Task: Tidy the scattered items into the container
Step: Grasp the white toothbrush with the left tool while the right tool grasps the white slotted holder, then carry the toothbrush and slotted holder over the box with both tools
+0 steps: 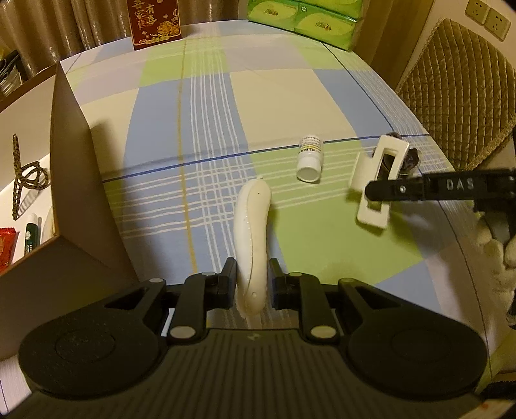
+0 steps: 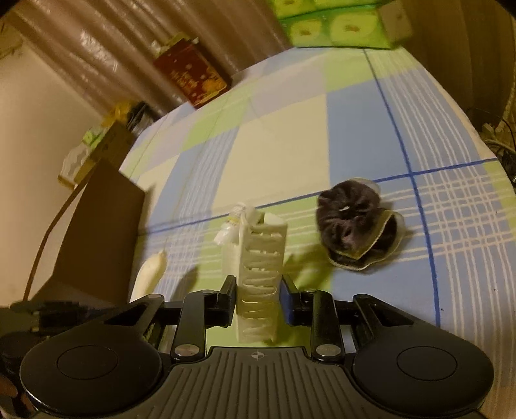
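1. A smooth, curved white hair clip (image 1: 252,238) is clamped between the narrowed fingers of the left gripper (image 1: 251,283), its tip pointing away over the table.
2. A white rectangular claw clip (image 2: 262,277) with interlocking teeth is pinched by the nearly closed right gripper (image 2: 258,296) and is held above the cloth.
3. A small white bottle (image 1: 310,158) is seen lying on its side on the checked tablecloth (image 1: 206,96), between the two held clips.
4. A dark scrunchie (image 2: 356,225) is laid on the cloth, right of the claw clip and apart from it.
5. The cardboard box (image 1: 69,135) is placed at the table's left; a leopard-print clip (image 1: 25,174), a green tube (image 1: 31,235) and a red packet (image 1: 5,245) are already held inside.
6. The box wall is just left of the left gripper.
7. A red gift box (image 1: 154,22) and green tissue packs (image 1: 306,19) are set at the far edge.
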Action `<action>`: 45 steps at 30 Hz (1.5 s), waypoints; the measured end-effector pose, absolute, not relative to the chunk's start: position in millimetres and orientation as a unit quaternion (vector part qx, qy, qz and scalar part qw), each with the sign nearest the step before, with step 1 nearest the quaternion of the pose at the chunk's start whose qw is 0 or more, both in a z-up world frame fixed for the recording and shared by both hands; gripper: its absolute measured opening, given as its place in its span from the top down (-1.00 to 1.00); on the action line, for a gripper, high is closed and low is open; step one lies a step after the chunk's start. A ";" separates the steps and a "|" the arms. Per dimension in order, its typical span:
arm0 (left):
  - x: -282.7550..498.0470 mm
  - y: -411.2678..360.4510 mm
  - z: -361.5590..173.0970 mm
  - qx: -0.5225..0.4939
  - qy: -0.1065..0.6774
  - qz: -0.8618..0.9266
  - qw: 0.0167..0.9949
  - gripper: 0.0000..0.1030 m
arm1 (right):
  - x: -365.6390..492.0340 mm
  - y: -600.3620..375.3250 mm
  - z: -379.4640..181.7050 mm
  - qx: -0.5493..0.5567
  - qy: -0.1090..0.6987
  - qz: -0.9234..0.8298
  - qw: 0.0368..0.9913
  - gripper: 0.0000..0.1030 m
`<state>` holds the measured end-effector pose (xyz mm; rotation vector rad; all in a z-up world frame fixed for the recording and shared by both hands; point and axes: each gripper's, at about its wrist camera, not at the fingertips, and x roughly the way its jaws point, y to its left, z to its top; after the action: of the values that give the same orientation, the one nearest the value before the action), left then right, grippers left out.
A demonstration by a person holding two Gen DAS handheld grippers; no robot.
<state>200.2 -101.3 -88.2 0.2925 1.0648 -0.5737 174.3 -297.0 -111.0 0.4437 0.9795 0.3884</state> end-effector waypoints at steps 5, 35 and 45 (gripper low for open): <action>199.2 -99.1 -82.1 0.129 0.495 -0.272 0.815 0.69 | 162.7 -290.3 -100.0 0.188 0.470 0.190 0.842 0.51; 177.9 9.4 0.3 0.055 0.423 -0.256 0.867 0.69 | 121.3 -173.1 -23.7 0.140 0.421 0.274 0.853 0.51; 182.3 105.6 32.5 0.029 0.394 -0.189 0.899 0.69 | 124.4 -82.6 2.4 0.127 0.386 0.349 0.844 0.51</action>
<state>182.3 105.6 32.5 0.0598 0.8158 -0.3917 124.4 -82.6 2.4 0.2674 0.8148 0.7371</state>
